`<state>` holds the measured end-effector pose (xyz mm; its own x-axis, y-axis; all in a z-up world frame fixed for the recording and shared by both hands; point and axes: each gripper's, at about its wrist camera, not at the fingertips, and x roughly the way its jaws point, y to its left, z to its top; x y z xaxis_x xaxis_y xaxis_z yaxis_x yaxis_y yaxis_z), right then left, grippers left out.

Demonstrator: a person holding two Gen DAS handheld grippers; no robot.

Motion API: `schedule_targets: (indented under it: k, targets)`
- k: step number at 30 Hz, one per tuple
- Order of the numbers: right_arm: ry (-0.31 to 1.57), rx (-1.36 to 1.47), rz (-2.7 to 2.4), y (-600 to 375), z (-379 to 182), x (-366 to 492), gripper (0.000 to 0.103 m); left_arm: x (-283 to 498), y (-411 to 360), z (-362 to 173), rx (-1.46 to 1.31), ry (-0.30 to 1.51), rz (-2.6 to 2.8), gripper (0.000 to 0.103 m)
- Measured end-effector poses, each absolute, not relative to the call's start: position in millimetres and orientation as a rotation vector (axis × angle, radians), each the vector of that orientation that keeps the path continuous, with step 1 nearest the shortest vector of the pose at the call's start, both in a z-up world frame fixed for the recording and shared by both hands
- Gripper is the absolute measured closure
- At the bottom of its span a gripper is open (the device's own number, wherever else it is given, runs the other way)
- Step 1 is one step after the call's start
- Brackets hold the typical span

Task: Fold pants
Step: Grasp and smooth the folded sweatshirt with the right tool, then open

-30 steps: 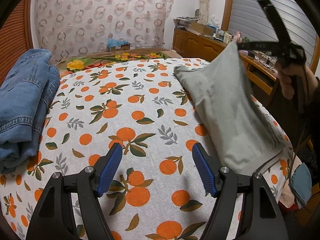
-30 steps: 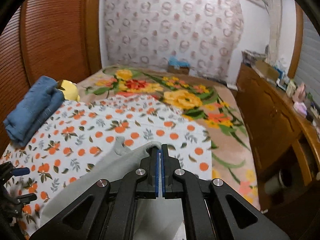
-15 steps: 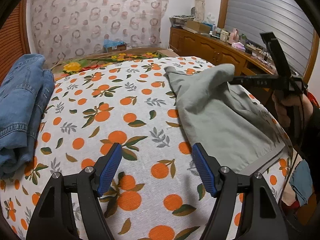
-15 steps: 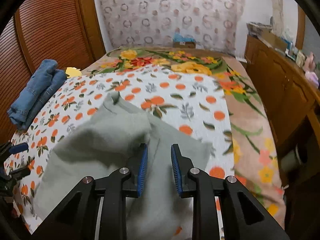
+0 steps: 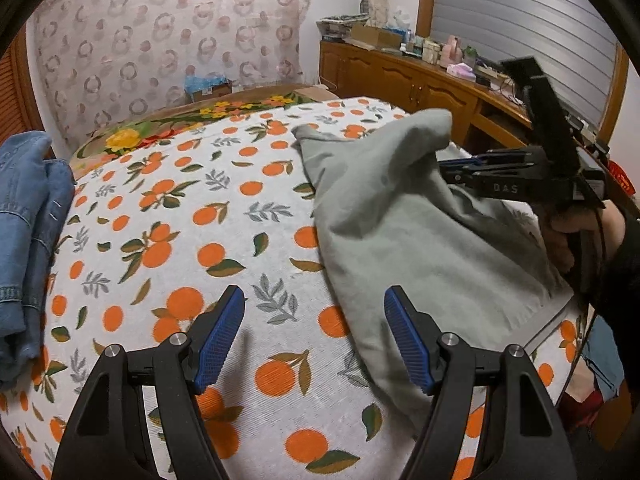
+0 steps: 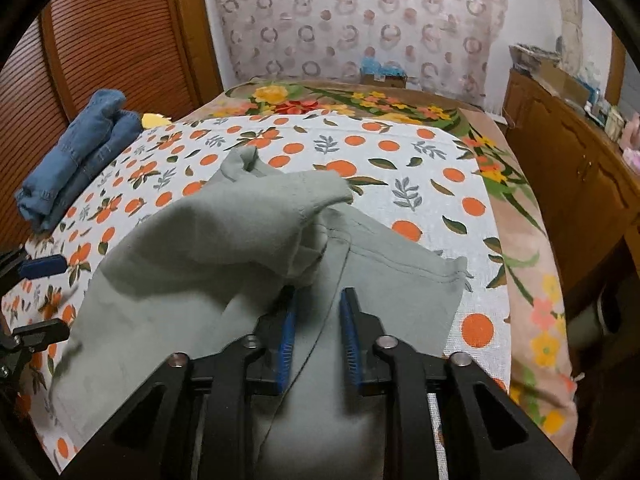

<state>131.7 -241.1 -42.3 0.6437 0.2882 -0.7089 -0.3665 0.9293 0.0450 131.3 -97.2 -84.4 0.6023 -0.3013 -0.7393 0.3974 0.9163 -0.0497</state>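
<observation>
Pants dropped in a loose heap on the bed, from centre toward 5 o'clock.

Right gripper, jaws narrowly apart, has just been closing on nothing, cloth lying below; left gripper hangs wide and empty at 6 o'clock, likely poised for the hem.

The bed carried a white cover printed with oranges and leaves, spread over most of its top. Beyond the cover's far edge a brown blanket with yellow and red flowers showed, and it ran down the bed's right side as well. Grey-green pants lay on the cover toward the near right, partly folded, one end humped up over the rest. Folded blue jeans sat in a stack at the bed's left edge, well apart from the pants.
</observation>
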Motion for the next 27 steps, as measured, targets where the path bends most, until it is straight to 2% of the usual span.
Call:
schedule_targets:
  k: [1, 2, 11, 22, 23, 24, 26, 27]
  targets:
    - [0.783, -0.116, 0.384, -240.8, -43.1, 129.5, 0.098, 132.6, -98.3, -87.0, 0.126, 0.84, -0.406, 0.03]
    - [0.78, -0.122, 0.396, -240.0, -43.9, 127.9, 0.1, 133.4, -98.7, -89.5, 0.127, 0.848, -0.403, 0.03]
    - [0.687, -0.068, 0.271, -278.1, -21.3, 103.3, 0.1, 136.4, -98.9, -99.1, 0.122, 0.888, -0.39, 0.03]
    - [0.724, -0.036, 0.151, -305.4, -26.7, 98.5, 0.1, 137.5, -101.0, -99.7, 0.139, 0.887, -0.39, 0.029]
    - [0.72, -0.034, 0.151, -304.3, -25.3, 96.6, 0.099, 137.4, -100.6, -99.6, 0.137, 0.886, -0.391, 0.029]
    - [0.717, -0.035, 0.149, -302.8, -24.0, 92.9, 0.094, 136.9, -100.1, -99.3, 0.134, 0.886, -0.389, 0.029]
    - [0.708, -0.03, 0.156, -298.4, -22.3, 81.4, 0.079, 134.8, -100.3, -97.9, 0.128, 0.881, -0.391, 0.029]
    - [0.705, -0.023, 0.167, -296.2, -21.6, 74.7, 0.079, 132.4, -100.0, -96.8, 0.125, 0.877, -0.396, 0.029]
